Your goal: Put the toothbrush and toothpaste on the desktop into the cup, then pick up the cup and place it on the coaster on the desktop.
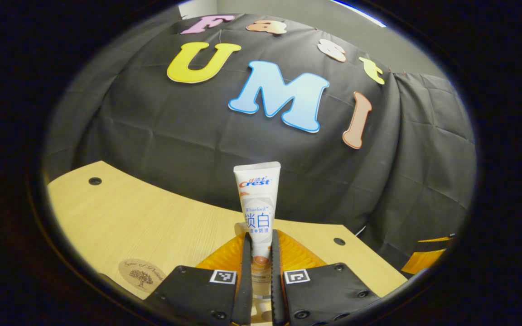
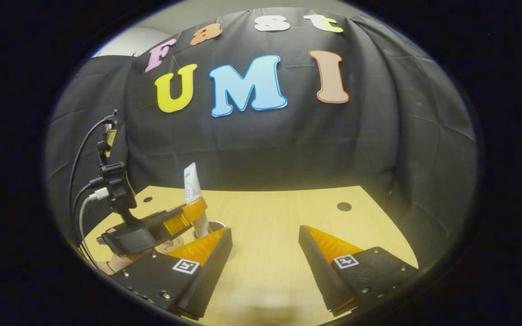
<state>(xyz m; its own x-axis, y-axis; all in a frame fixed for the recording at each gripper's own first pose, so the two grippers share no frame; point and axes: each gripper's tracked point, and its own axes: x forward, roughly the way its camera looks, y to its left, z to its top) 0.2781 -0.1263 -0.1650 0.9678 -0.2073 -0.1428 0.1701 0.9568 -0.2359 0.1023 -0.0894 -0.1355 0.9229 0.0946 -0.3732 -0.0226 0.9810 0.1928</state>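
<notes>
Left gripper view: the left tool is closed on the toothpaste, both fingers pressing the lower part of the tube. The tube stands upright, its long axis vertical, with the flat crimped end uppermost; its cap end is hidden between the fingers. The tube is white, smooth plastic, flattened toward the top. Behind and below it lies the desk, a pale wood-grain surface with a curved far edge and small dark round holes. A round, tan coaster printed with a tree lies flat on the desk at lower left, well apart from the tube.

Right gripper view: the right tool stands wide open above the desk, nothing between its fingers. At left the left tool, held in a hand, carries the toothpaste upright, tilted slightly. Just below the tube a pale curved rim shows, probably the cup, though the right tool's finger covers most of it. Cables rise from the left tool's mount.
</notes>
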